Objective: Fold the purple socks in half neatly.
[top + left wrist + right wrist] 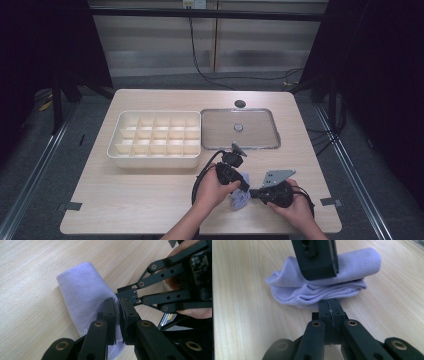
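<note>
Lying near the front edge of the counter, right of its middle, a folded lilac cloth sits between the two hands. The left tongs come at it from the left and, in the left gripper view, are clamped on an edge of the cloth, a thin fold of fabric pinched between the closed jaws. The right tongs reach in from the right; in the right gripper view their jaws are pressed fully together with the tips touching the lower layers of the cloth; whether any fabric is caught between them cannot be told. The other tongs' jaw hangs over the cloth's top fold there. Farther back on the counter, a cream compartment tray stands to the left, and a clear flat lid with a small central knob lies just beside it on the right.
</note>
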{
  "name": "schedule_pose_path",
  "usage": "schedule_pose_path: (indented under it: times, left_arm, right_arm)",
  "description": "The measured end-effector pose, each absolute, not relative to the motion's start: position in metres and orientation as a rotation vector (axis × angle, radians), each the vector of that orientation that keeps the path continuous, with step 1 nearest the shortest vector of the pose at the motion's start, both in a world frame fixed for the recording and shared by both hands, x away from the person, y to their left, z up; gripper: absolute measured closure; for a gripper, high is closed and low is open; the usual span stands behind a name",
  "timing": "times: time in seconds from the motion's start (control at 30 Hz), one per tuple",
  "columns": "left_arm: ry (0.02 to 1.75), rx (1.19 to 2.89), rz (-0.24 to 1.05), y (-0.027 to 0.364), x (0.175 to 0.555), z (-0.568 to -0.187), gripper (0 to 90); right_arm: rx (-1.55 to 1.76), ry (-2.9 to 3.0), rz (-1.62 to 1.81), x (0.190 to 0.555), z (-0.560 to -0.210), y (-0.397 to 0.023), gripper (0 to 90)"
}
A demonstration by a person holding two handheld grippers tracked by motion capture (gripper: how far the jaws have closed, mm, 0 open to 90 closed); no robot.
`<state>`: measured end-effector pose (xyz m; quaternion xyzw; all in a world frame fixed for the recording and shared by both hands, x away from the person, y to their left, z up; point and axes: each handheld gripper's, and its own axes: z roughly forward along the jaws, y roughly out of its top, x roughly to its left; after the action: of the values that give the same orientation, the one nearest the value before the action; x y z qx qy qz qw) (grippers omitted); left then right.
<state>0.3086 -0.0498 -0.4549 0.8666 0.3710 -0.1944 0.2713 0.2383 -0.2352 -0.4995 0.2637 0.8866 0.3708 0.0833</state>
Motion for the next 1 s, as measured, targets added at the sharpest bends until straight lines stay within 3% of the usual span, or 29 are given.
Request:
schedule_pose_path:
  times: [1.0]
  left_arm:
    - [0.916,2.377,-0.386,-0.058,0.291,-0.469,82.9]
  right_arm:
    - [0.91,2.533,1.167,0.245,-0.49,-0.258,90.0]
